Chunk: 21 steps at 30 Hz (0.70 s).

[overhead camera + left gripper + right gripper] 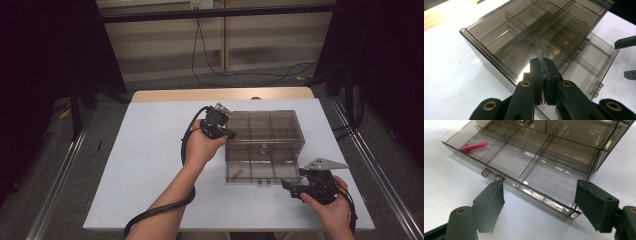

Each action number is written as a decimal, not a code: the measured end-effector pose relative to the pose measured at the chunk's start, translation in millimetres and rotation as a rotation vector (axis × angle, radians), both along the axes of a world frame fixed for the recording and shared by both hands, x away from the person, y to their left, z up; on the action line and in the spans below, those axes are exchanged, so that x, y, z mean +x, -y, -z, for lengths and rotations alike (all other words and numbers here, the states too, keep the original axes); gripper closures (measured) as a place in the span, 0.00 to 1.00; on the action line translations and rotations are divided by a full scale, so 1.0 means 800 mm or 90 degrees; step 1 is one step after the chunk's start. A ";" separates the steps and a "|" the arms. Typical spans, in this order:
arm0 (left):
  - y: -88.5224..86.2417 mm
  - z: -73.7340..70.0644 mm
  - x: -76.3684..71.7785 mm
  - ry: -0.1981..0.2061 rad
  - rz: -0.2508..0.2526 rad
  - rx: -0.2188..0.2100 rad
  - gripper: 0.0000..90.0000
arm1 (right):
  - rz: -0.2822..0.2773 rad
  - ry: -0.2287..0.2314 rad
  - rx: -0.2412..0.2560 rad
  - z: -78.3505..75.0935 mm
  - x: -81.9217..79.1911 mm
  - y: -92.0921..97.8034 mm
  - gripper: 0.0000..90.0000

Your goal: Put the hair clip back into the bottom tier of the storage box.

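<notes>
A smoky clear plastic cabinet (267, 131) with divided drawers stands in the middle of the white table. Its bottom drawer (262, 171) is pulled out toward me. A pink item (474, 146) lies in the drawer's left compartment (237, 173). My left gripper (231, 134) is shut with nothing in it and rests against the cabinet's left top edge (499, 67). My right gripper (289, 189) is open just in front of the drawer's right front corner (571, 213), its jaws (539, 205) spread wide. The drawer's small handle (491, 175) sits by the left jaw.
The white table (150, 165) has bare room left of the cabinet and in front of it. A wooden strip (220, 94) runs along the far edge. Black cables (210, 70) hang behind the table. The right gripper's jaws (625, 43) show beyond the drawer.
</notes>
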State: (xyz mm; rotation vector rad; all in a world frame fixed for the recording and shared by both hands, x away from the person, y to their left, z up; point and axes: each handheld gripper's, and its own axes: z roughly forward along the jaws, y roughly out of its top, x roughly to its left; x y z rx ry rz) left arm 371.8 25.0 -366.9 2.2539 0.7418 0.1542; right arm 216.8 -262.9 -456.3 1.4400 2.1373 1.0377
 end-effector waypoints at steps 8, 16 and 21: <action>0.003 0.004 0.002 0.000 -0.005 0.003 0.98 | -0.002 0.001 0.000 -0.001 -0.001 0.000 0.28; 0.005 0.009 0.004 -0.003 -0.008 0.007 0.99 | -0.001 0.005 0.003 -0.002 -0.001 -0.001 0.30; 0.005 0.009 0.003 -0.004 -0.006 0.009 0.99 | -0.005 0.009 0.004 -0.003 -0.002 -0.002 0.36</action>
